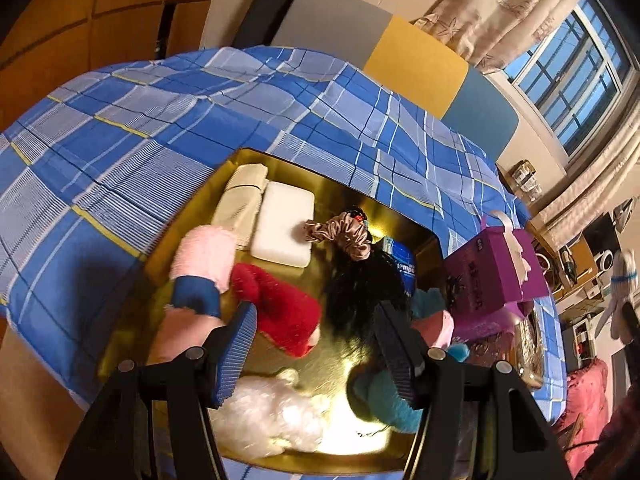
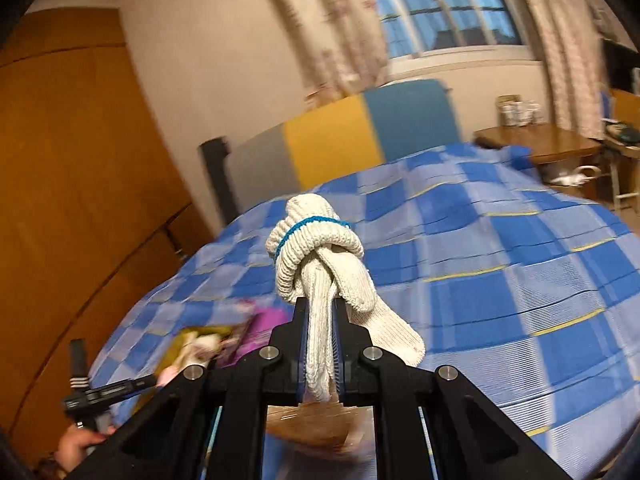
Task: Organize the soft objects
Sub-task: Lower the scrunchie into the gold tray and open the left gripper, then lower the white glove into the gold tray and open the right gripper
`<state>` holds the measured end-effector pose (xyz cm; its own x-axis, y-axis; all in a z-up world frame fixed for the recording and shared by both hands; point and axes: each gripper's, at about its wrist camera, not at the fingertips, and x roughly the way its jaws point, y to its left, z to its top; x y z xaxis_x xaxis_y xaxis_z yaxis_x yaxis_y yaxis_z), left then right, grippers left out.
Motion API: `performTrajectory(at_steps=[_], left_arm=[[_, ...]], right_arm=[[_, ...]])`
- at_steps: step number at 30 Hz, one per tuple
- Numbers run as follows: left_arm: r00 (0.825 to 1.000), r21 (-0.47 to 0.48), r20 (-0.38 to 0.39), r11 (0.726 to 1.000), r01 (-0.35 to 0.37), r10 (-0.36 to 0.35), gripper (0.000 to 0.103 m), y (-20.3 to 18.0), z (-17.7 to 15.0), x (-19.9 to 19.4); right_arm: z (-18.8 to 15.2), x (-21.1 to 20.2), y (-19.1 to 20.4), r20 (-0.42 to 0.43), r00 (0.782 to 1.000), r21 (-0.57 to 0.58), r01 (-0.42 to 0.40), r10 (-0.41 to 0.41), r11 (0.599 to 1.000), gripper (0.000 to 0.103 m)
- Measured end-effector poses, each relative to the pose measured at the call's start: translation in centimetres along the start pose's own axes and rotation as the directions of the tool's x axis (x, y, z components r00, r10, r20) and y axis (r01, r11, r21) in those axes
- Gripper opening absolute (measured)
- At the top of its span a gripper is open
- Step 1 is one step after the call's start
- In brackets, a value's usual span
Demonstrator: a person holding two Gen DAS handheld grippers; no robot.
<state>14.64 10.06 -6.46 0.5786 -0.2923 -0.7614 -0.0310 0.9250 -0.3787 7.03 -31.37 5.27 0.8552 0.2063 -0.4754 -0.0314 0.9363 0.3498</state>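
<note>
On the bed (image 1: 120, 128), the gold tray (image 1: 360, 200) already holds most soft things: foam block (image 1: 286, 224), red plush (image 1: 280, 308), pink mitt (image 1: 204, 256), scrunchie (image 1: 344, 232). One item is left, I judge: the knotted white glove (image 2: 320, 252), clenched in the right tool (image 2: 320, 320) raised above the bed. The left tool (image 1: 316, 344) hangs released, pitched down over the tray.

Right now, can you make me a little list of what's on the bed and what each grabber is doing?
place: bed with blue checked cover
container: gold tray
in tray: red plush, white fluffy toy, white sponge, pink scrunchie
beside tray: purple box
left gripper: open, holding nothing
right gripper: shut on white knotted glove
</note>
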Motion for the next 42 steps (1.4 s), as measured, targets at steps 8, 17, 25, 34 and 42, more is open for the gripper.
performTrajectory(at_steps=[8,17,25,34,42], left_arm=[[0.998,0.044,0.06,0.999,-0.026,0.024,0.062,1.0,-0.8,-2.7],[0.988,0.105,0.128,0.99,-0.096,0.082,0.062,1.2,-1.6,-5.1],[0.982,0.064,0.11,0.985,-0.162,0.154,0.062,3.1,-2.1,-6.0],[0.965,0.095,0.141,0.967,-0.236,0.221,0.062,3.5,-3.0,-7.5],[0.949,0.096,0.162,0.953,-0.287,0.27,0.062,3.7,-3.4,-8.1]], right_arm=[[-4.7,4.5,9.9,-0.142,0.973,-0.02,-0.184,0.18,0.983,0.011],[-10.7,11.5,15.1,-0.371,0.91,0.07,-0.172,0.185,0.983,0.011],[-14.3,15.7,17.0,-0.454,0.882,0.055,-0.113,0.126,0.992,0.011],[-16.3,18.2,19.1,-0.472,0.88,-0.004,-0.062,0.053,0.998,0.011],[-17.6,19.4,20.6,-0.471,0.882,-0.094,-0.047,-0.003,0.994,0.012]])
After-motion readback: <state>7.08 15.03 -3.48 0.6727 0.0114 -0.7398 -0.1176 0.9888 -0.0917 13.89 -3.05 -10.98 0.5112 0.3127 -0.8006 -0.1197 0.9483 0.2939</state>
